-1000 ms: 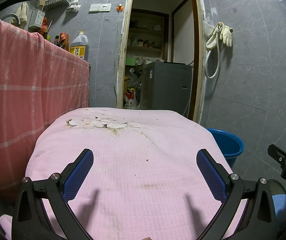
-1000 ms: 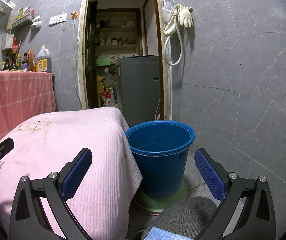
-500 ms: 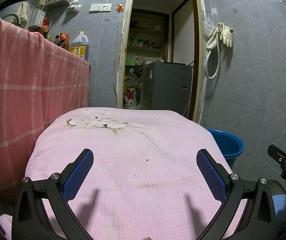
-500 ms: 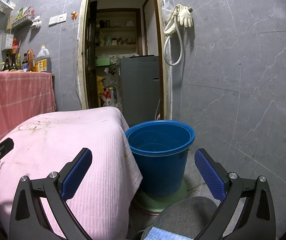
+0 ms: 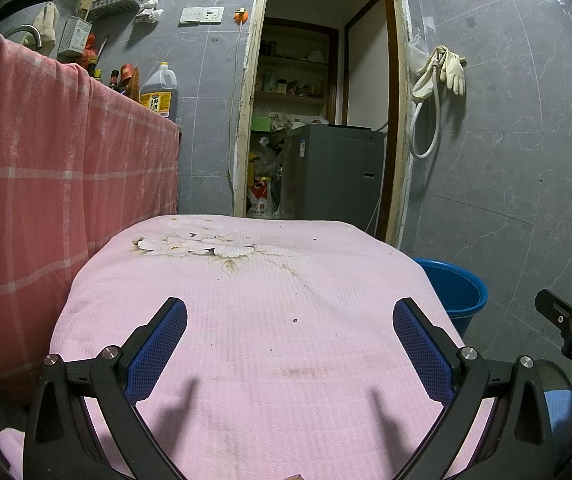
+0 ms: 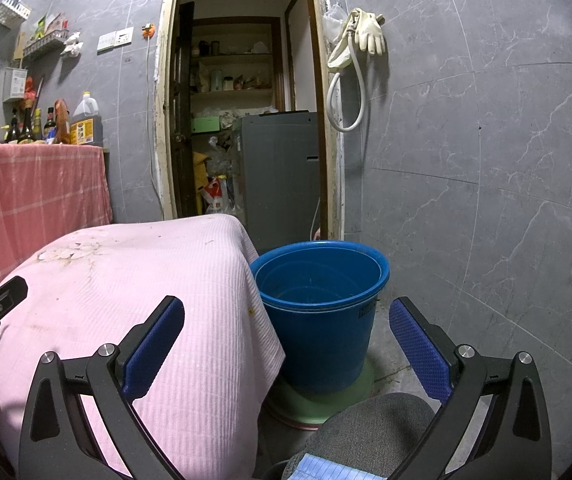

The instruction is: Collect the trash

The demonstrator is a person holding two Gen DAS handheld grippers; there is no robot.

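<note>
A pink cloth with a faded flower print (image 5: pixel 254 320) covers a low table; only small dark specks and stains (image 5: pixel 295 321) show on it. My left gripper (image 5: pixel 289 312) hovers open over the near part of this cloth, nothing between its blue pads. A blue bucket (image 6: pixel 320 308) stands on the floor at the table's right edge, on a green base (image 6: pixel 326 400); it looks empty. In the right wrist view, my right gripper (image 6: pixel 286 312) is open, framing the table corner and the bucket. The bucket's rim (image 5: pixel 454 288) also peeks out past the cloth in the left wrist view.
A red checked cloth (image 5: pixel 46 184) hangs over a counter on the left, with bottles and an oil jug (image 5: pixel 161 94) on top. An open doorway (image 5: pixel 318 120) with a grey appliance (image 6: pixel 282 172) lies straight ahead. Gloves and a hose (image 6: pixel 360 52) hang on the grey tiled wall. A grey knee (image 6: pixel 366 428) sits low.
</note>
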